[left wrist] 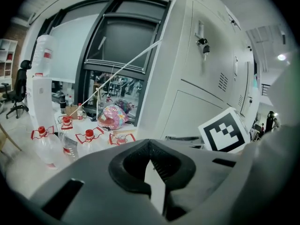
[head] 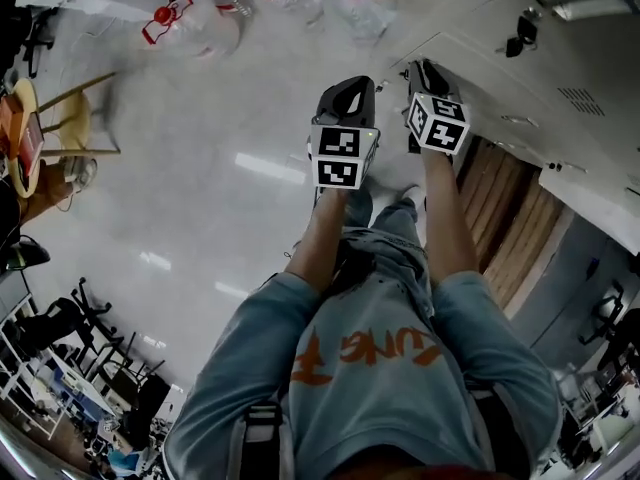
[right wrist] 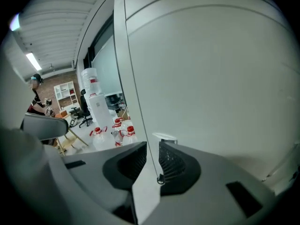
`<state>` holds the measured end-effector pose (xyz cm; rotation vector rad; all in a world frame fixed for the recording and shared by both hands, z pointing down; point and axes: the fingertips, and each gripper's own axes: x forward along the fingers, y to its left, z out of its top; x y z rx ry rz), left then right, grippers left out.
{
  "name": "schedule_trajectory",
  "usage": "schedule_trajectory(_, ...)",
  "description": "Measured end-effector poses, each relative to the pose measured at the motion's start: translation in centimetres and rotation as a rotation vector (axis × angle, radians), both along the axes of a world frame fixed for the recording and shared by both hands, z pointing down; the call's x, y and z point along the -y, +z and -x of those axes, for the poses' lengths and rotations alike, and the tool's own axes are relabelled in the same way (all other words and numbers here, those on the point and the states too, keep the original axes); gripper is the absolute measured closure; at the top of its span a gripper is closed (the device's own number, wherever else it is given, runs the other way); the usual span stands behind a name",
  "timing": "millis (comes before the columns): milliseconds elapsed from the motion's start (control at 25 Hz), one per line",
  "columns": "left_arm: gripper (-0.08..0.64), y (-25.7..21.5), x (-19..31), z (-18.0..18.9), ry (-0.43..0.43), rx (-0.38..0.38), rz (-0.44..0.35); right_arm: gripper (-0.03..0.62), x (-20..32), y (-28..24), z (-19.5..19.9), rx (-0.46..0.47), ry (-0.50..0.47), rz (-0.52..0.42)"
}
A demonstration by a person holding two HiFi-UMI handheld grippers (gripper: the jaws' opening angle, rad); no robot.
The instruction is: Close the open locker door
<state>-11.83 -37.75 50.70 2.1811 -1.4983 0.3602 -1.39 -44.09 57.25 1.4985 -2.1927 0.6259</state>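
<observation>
The right hand-held gripper is up against the white locker door. In the right gripper view its ribbed pads stand a narrow way apart, closed onto the door's thin edge, and the door's face fills most of that view. The left hand-held gripper is held just beside it and clear of the lockers. In its own view the jaw tips meet with nothing between them. Each gripper's cube shows only black-and-white square markers, with no letters. The lockers carry no readable label; one door has a key in its lock and a small set of vent slots. A brown wood-grain panel shows below the right gripper in the head view; whether it is a locker's inside I cannot tell. The grey shirt has orange lettering that lies upside down to the camera and cannot be read with certainty. On the pale floor stand clear water bottles with red caps and red carry handles, their label print too small to read. A tall white water dispenser bears a red label, also illegible, and a pink patterned bundle lies near the bottles.
</observation>
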Motion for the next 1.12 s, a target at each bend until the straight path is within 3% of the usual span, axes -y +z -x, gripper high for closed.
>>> schedule_trajectory(480,0.541,-9.2,2.5,-1.2,0.014,-0.031,-0.207,0.518,-2.1,-15.5,-1.3,0.134,0.014,-0.302)
schedule_trajectory(840,0.541,-18.8,2.7,-2.5,0.053,-0.034,-0.430,0.546,-3.7,-26.3,-2.5,0.095,-0.064,-0.535)
schedule_trajectory(1120,0.541,-24.8,2.0,-3.0,0.077,-0.019,-0.561,0.548,-4.0,-31.9,-3.9,0.059,-0.031,-0.632)
